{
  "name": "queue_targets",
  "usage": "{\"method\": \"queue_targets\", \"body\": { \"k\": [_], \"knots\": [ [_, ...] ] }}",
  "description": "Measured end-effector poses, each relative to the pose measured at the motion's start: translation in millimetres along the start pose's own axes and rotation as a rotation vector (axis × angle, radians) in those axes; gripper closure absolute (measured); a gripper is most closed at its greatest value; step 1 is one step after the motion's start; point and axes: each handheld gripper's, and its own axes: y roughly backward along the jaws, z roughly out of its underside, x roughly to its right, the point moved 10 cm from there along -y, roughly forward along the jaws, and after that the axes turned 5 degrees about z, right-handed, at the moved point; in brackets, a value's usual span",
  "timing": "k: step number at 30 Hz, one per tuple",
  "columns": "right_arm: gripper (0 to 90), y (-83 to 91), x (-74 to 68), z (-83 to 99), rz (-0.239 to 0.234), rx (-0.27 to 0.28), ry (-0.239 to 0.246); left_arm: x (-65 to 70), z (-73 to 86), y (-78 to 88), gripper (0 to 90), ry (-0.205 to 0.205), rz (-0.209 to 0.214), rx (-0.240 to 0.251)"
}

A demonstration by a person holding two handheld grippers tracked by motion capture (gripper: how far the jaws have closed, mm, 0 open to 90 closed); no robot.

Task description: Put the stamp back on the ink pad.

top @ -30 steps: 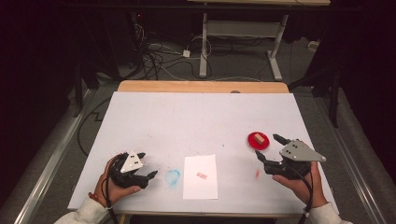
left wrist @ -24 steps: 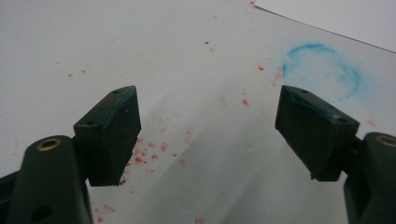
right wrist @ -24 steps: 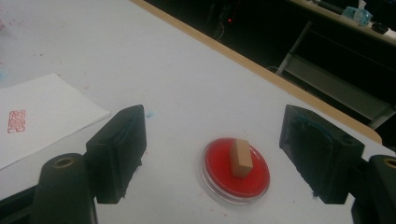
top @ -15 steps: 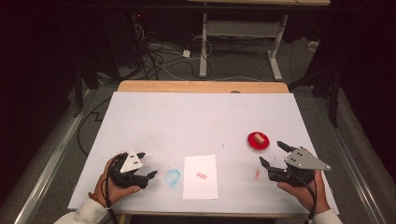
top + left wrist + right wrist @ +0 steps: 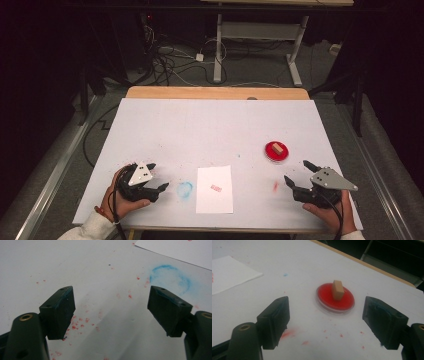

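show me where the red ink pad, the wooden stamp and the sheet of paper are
red ink pad (image 5: 329, 302), right gripper view, on its red surface left of the stamp
wooden stamp (image 5: 337, 290), right gripper view, on the block's front face
sheet of paper (image 5: 215, 200), high view, on a blank part below the red print

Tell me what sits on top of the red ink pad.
A small tan wooden stamp block stands upright on the red ink pad, near its centre. The block's underside is hidden against the ink.
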Motion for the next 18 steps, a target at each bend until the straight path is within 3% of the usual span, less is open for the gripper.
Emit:
{"method": "queue_targets", "body": {
  "k": [2, 4, 8, 10, 13, 18],
  "knots": [
    [22.3, 0.6, -0.1, 6.6, -0.005, -0.009, -0.018, -0.2, -0.2, -0.4, 21.6, 0.002, -0.001, 0.0],
    [22.3, 0.4, 0.5, 14.9, 0.008, -0.033, 0.013, -0.7, -0.1, -0.7, 21.6, 0.004, -0.002, 0.0],
    [22.3, 0.7, 0.9, 22.3, 0.0, -0.037, -0.017, -2.4, 0.6, -1.3, 21.6, 0.011, -0.005, -0.002],
    [22.3, -1.9, -1.4, 26.4, -0.005, -0.054, 0.0, -3.2, 0.6, -1.4, 21.6, 0.014, -0.006, 0.001],
    [22.3, -2.7, -3.0, 27.1, -0.013, -0.053, 0.021, -3.2, 2.1, -1.3, 21.6, 0.013, -0.007, -0.005],
    [22.3, -2.0, -4.5, 27.7, -0.019, -0.051, 0.013, -1.1, -1.4, -0.3, 21.6, 0.002, -0.009, 0.003]
  ]
}}
